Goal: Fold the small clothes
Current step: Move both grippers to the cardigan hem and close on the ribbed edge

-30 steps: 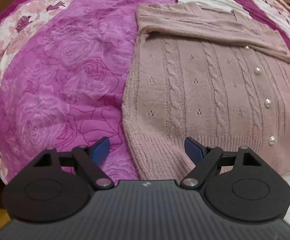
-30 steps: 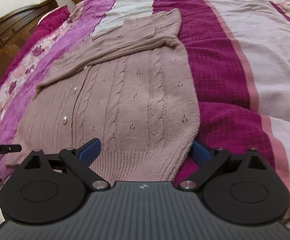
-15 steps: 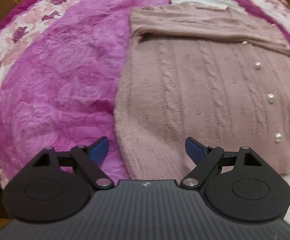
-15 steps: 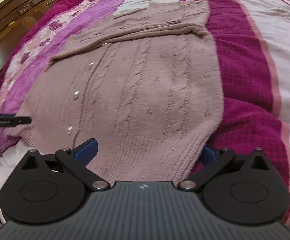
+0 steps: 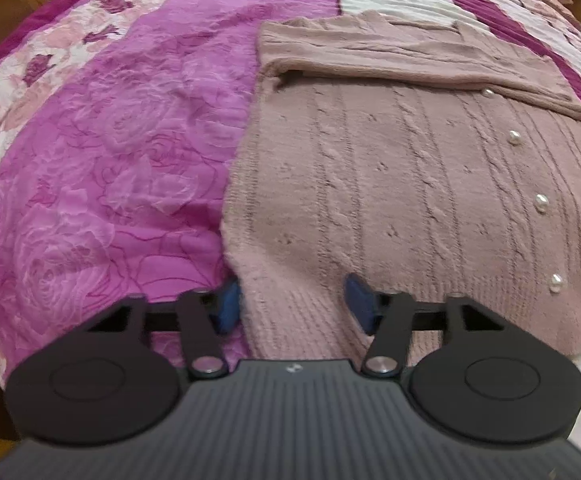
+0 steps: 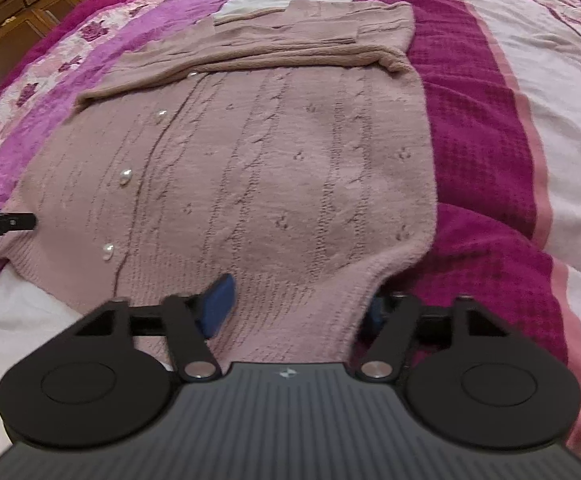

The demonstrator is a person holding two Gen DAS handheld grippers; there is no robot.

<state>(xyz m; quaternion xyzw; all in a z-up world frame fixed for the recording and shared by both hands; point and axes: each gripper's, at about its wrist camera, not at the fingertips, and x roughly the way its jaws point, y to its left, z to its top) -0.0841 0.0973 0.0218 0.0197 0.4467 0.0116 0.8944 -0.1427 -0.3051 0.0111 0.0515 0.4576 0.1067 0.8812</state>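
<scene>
Left gripper (image 5: 292, 306), lower centre, has narrowed around the dusty-pink cable-knit cardigan (image 5: 390, 184) hem corner, not yet clamped. Right gripper (image 6: 298, 306) likewise straddles the opposite corner, partly closed. Cardigan lies centre-frame on the magenta quilt (image 5: 102, 152).

bedspread (image 5: 102, 152) lies open left of the cardigan (image 5: 390, 184); folded sleeves (image 6: 290, 50) ridge its far end.
</scene>
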